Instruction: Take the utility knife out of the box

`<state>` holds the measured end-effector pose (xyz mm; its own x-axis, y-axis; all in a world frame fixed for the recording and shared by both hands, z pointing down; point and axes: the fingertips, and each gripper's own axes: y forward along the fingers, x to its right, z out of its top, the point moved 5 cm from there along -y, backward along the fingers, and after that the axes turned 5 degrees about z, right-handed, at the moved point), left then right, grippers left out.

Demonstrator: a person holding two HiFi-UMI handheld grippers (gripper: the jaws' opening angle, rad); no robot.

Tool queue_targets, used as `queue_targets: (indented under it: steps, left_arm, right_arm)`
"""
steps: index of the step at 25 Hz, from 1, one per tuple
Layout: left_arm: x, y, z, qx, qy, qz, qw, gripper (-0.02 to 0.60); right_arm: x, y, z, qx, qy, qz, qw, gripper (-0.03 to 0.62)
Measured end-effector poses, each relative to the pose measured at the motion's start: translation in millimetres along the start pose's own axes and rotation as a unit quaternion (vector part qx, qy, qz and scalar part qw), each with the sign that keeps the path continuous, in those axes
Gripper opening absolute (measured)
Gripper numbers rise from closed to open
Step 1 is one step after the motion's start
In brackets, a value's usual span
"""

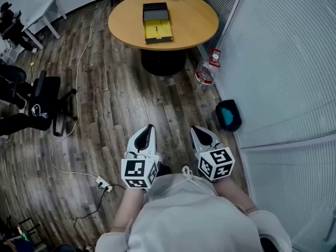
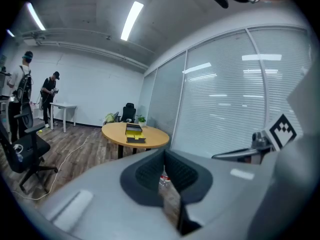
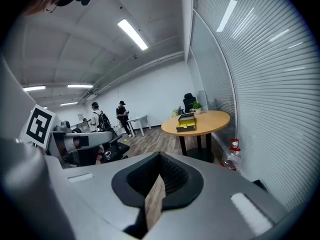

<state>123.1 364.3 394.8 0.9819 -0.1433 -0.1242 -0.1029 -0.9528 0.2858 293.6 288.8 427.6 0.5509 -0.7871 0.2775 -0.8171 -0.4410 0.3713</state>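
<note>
**A:** While the person stands on the plank floor (image 1: 131,104), well short of the desk, how do the 2 tools stand?

**B:** The left tool (image 1: 148,128) and the right tool (image 1: 198,130) are side by side in front of the body, both pointing toward the far desk. Each has its jaws pressed together, with only a thin slit behind the tips. Nothing is pinched in either.

**A:** And the box?

**B:** The box (image 1: 157,23) lies open on the round wooden desk (image 1: 197,20) at the far end of the scene, well apart from both tools. Its dark half is on the far side and its yellow-lined half on the near side.

**A:** Can you see the utility knife?

**B:** A slim dark thing lies lengthwise on the yellow lining. That seems to be the utility knife (image 1: 156,30), but it is too small to tell more.

**A:** What else is around?

**B:** A clear bottle (image 1: 207,70) with a red cap stands on the floor just right of the desk's foot. A dark container (image 1: 228,115) with a blue top sits by the right glass wall. A black office chair (image 1: 44,101) is at the left, and a white cable (image 1: 79,72) runs along the floor.
</note>
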Motion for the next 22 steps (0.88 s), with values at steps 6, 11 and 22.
queue_targets:
  steps: [6, 11, 22]
  left_arm:
    - [-94.5, 41.2, 29.6, 0.001, -0.008, -0.003, 1.0000, 0.006]
    - [-144.1, 71.7, 32.3, -0.004, -0.023, -0.003, 0.9997, 0.006]
    - [-205.7, 145.1, 43.7, -0.009, -0.038, 0.029, 0.9988, 0.006]
  right_arm:
    - [-19.4, 85.1, 34.2, 0.001, 0.012, -0.019, 1.000, 0.000]
    - [-20.5, 135.9, 49.9, -0.009, 0.014, -0.031, 0.999, 0.000]
    - [7.0, 242.3, 82.8, -0.028, 0.011, -0.008, 1.000, 0.000]
